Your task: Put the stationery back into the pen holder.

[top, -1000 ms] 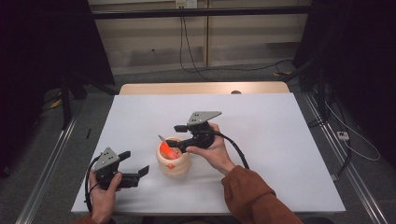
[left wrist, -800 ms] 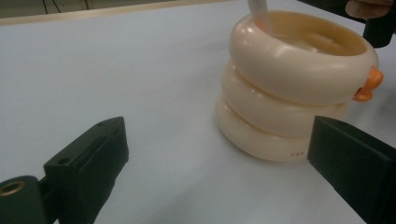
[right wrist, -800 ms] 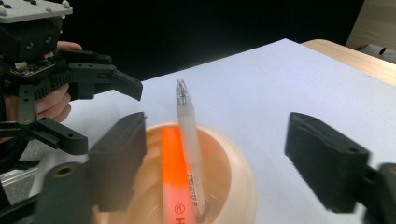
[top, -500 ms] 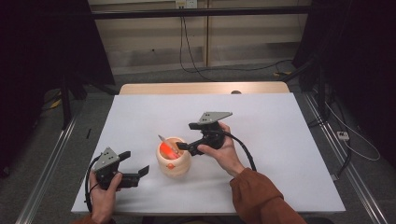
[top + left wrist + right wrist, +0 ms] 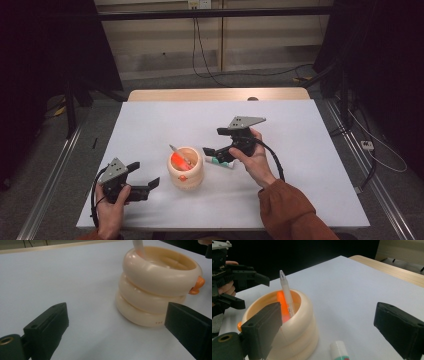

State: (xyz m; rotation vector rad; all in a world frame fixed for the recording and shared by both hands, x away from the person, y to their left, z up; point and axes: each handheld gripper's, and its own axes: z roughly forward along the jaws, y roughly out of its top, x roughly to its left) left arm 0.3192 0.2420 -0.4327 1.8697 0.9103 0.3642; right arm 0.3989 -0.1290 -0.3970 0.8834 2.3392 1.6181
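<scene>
- While the right gripper [image 5: 216, 153] hangs low over the white table [image 5: 310, 150], its jaws stand wide apart, having just been opening, and nothing is pressed between them.
- Under those jaws lies a white marker with a green band [image 5: 220, 161], flat on the table; in the right gripper view its white end [image 5: 340, 350] shows between the two black jaws, touching neither.
- Just left of the marker, in the high view, stands a cream ringed pen holder [image 5: 185, 169], upright, close to the right gripper's tips but apart from them.
- Inside the holder lean a translucent white pen [image 5: 286, 295] and an orange pen [image 5: 282, 305], both tilted against the rim.
- At the near left edge of the table the left gripper [image 5: 144, 176] is also wide open and empty, pointing toward the holder [image 5: 155, 287], which sits near it without touching.
</scene>
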